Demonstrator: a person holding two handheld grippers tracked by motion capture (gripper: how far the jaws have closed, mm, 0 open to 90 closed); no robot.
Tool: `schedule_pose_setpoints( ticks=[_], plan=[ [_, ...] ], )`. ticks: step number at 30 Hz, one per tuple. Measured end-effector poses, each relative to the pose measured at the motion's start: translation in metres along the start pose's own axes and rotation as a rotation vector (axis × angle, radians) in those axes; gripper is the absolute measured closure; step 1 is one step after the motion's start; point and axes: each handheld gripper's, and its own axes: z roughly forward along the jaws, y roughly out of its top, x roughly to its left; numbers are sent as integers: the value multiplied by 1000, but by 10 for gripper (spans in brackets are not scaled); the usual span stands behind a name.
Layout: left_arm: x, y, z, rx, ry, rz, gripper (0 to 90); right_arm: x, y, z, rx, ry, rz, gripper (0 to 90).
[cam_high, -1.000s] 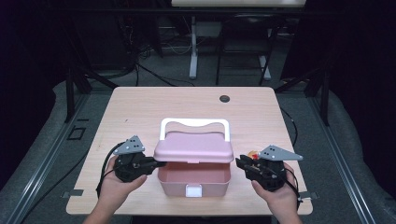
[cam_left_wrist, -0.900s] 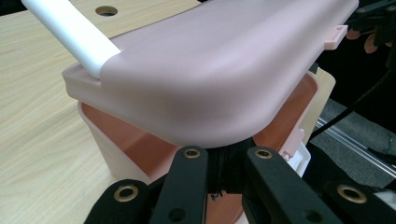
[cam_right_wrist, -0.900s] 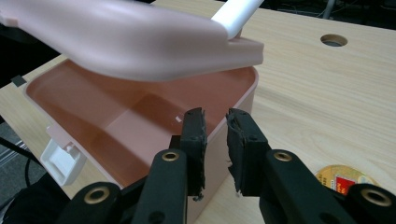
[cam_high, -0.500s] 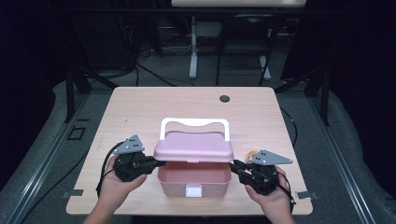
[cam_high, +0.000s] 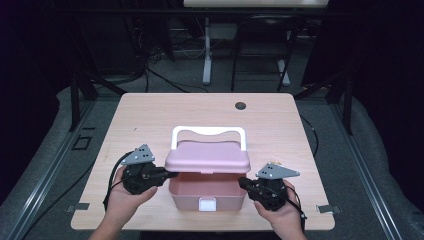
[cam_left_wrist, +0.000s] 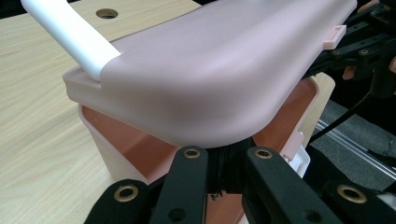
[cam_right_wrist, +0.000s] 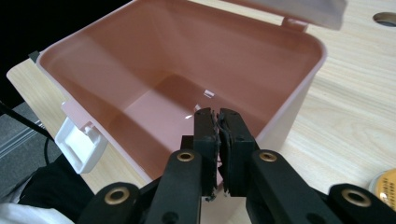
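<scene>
A pink plastic box (cam_high: 186, 196) stands near the table's front edge, its white latch (cam_high: 207, 204) facing me. Its pink lid (cam_high: 207, 156) with a white handle (cam_high: 207, 131) is raised at the front, so the empty inside shows. My left gripper (cam_high: 167, 175) is shut on the lid's left front edge; in the left gripper view the lid (cam_left_wrist: 210, 70) covers the jaw tips (cam_left_wrist: 224, 161). My right gripper (cam_high: 242, 182) sits at the box's right wall. Its jaws have just been closing and now stand shut, nothing between them, over the box rim (cam_right_wrist: 299, 88).
The wooden table (cam_high: 150, 115) has a round cable hole (cam_high: 241, 105) at the back. A small round orange-yellow thing (cam_right_wrist: 385, 184) lies on the table right of the right gripper. Dark floor, cables and stand legs surround the table.
The right gripper has moved down and left to the box's right wall and its jaws have closed. The left gripper and the raised lid have stayed put.
</scene>
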Motion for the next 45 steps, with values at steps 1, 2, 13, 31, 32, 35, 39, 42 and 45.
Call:
schedule_pose_setpoints(
  ticks=[1,2,13,31,32,35,39,42,45],
  plan=[
    [0,0,0,0,0,-1,893,0,0,1,5,1,-3,870],
    [0,0,0,1,-1,-1,893,1,-1,3,8,4,-6,871],
    [0,-1,0,3,2,1,893,5,-6,14,39,32,-13,896],
    [0,3,0,-5,3,6,893,5,-10,16,45,34,-19,899],
    [-1,4,0,-7,3,3,894,5,-10,15,44,34,-18,900],
    [0,6,0,-13,6,4,893,4,-11,15,42,33,-16,899],
    [1,8,0,-14,10,2,893,5,-11,15,38,32,-18,900],
    [3,9,0,-14,16,3,893,6,-12,15,35,29,-28,900],
    [4,11,-1,-15,16,0,893,6,-12,15,34,27,-33,900]
  ],
)
